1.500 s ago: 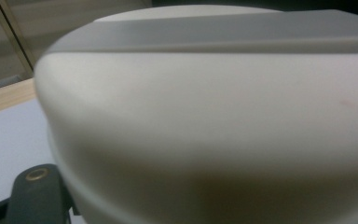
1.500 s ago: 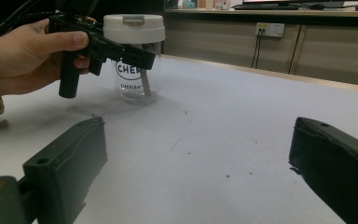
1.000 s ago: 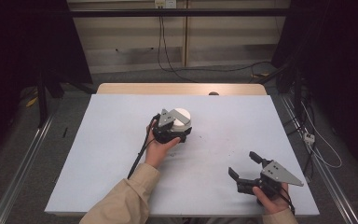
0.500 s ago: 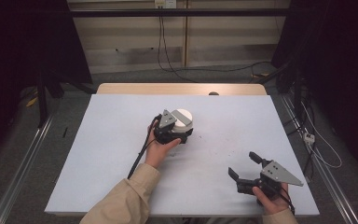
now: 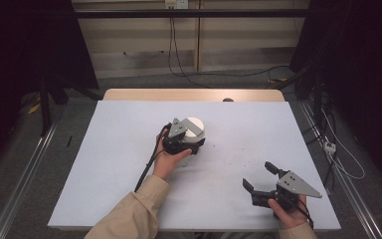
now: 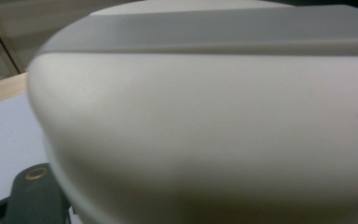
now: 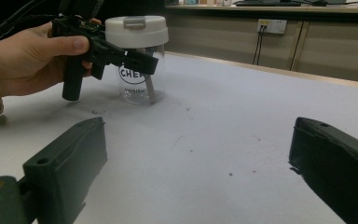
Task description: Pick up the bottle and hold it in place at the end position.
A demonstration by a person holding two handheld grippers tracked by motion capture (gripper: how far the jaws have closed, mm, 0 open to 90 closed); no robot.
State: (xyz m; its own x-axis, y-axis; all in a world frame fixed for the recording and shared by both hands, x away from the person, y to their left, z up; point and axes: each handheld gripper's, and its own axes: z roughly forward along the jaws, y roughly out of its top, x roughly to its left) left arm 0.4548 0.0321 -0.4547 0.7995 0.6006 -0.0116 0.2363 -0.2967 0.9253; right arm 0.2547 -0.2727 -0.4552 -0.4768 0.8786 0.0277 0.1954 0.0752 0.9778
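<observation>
A clear jar with a white lid stands upright on the white table, a little back from the middle. My left gripper is shut on the jar just under the lid; in the right gripper view its near jaw lies across the jar's front wall. The lid looms blurred right before the left gripper view's camera, with one jaw at the bottom left. My right gripper rests near the front right edge, open, with bare table between its fingers.
The left gripper's black cable trails toward the front edge. A wooden strip runs along the table's back edge. Small dark specks dot the tabletop between the grippers. Cables and a socket strip lie on the floor at the right.
</observation>
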